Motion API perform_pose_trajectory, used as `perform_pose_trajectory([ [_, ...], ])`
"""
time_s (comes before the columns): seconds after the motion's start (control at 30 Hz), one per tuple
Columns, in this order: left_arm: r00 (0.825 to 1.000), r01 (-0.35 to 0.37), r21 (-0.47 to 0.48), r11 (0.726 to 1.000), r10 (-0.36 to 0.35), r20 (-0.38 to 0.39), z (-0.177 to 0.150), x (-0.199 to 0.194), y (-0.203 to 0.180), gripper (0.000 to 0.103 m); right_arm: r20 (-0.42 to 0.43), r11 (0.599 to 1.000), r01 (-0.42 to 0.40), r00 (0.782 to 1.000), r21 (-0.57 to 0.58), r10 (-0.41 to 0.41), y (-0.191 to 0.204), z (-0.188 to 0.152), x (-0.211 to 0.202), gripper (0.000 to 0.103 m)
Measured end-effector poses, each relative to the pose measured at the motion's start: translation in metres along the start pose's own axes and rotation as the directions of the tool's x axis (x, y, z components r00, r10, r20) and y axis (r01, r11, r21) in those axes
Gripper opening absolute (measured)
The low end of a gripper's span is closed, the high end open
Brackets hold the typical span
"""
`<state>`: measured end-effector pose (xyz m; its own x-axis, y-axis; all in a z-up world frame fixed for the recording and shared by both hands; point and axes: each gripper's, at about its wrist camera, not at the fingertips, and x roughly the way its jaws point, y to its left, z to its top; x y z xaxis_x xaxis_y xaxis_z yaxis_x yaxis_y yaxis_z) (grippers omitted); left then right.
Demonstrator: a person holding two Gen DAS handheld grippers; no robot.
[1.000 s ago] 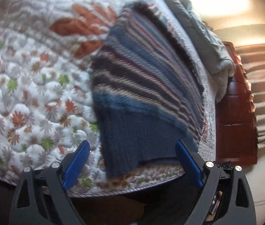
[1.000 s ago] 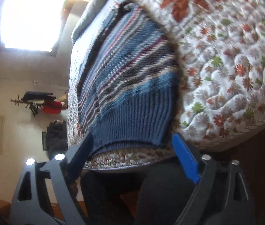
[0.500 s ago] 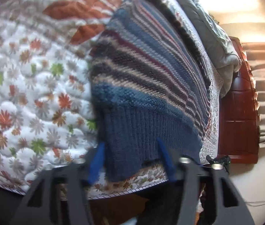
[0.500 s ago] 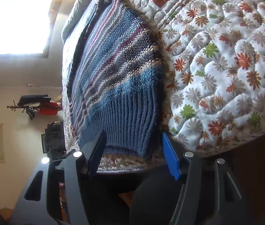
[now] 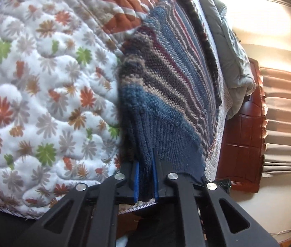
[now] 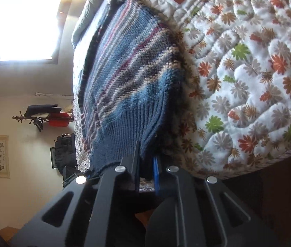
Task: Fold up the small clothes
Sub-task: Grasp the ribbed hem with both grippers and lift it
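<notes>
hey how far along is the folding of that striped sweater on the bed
Early. Done: the blue striped knit sweater lies spread on the floral quilted bedspread. In hand: the left gripper and right gripper are each shut on a corner of its ribbed hem. Left: no lengthwise fold shows yet; the hem must still be carried over.

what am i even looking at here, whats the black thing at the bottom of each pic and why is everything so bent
Each picture comes from a fisheye camera mounted on a hand-held gripper, which bends the scene. A person holds one gripper per hand; there is no robot. The black shapes at the bottom are the left gripper and the right gripper. On the bed lies a flower-print quilt, and on it a striped blue knitted sweater. Each gripper's jaws are shut on the sweater's ribbed hem, at opposite corners of it. A window glares in the right view.
</notes>
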<state>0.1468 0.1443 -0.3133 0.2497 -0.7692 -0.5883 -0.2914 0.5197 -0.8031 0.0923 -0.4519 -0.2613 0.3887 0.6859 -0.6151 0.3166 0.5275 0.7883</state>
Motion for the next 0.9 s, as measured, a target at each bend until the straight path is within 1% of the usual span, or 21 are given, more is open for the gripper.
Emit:
perform_pose_trajectory([
  [0.1, 0.999, 0.047, 0.018, 0.999, -0.047, 0.022, -0.004, -0.01, 0.001, 0.008, 0.021, 1.0, -0.019, 1.0, -0.016, 0.02, 0.009, 0.001, -0.008, 0.008],
  [0.27, 0.99, 0.128, 0.059, 0.99, -0.131, 0.057, -0.008, -0.029, -0.014, 0.008, 0.047, 0.997, -0.059, 0.997, -0.059, 0.062, 0.033, 0.007, -0.022, 0.008],
  [0.4, 0.973, 0.198, 0.095, 0.976, -0.207, 0.1, -0.005, -0.049, -0.035, 0.008, 0.08, 0.99, -0.094, 0.992, -0.103, 0.103, 0.057, 0.016, -0.037, 0.008],
  [0.57, 0.944, 0.272, 0.153, 0.95, -0.294, 0.148, 0.005, -0.07, -0.075, 0.008, 0.116, 0.981, -0.12, 0.984, -0.154, 0.138, 0.083, 0.034, -0.052, 0.008],
  [0.67, 0.934, 0.288, 0.192, 0.938, -0.319, 0.161, 0.015, -0.077, -0.099, 0.008, 0.136, 0.973, -0.117, 0.98, -0.198, 0.146, 0.105, 0.049, -0.059, 0.008],
  [0.9, 0.922, 0.296, 0.247, 0.923, -0.343, 0.176, 0.05, -0.08, -0.146, 0.008, 0.161, 0.954, -0.08, 0.978, -0.288, 0.13, 0.146, 0.091, -0.064, 0.008],
])
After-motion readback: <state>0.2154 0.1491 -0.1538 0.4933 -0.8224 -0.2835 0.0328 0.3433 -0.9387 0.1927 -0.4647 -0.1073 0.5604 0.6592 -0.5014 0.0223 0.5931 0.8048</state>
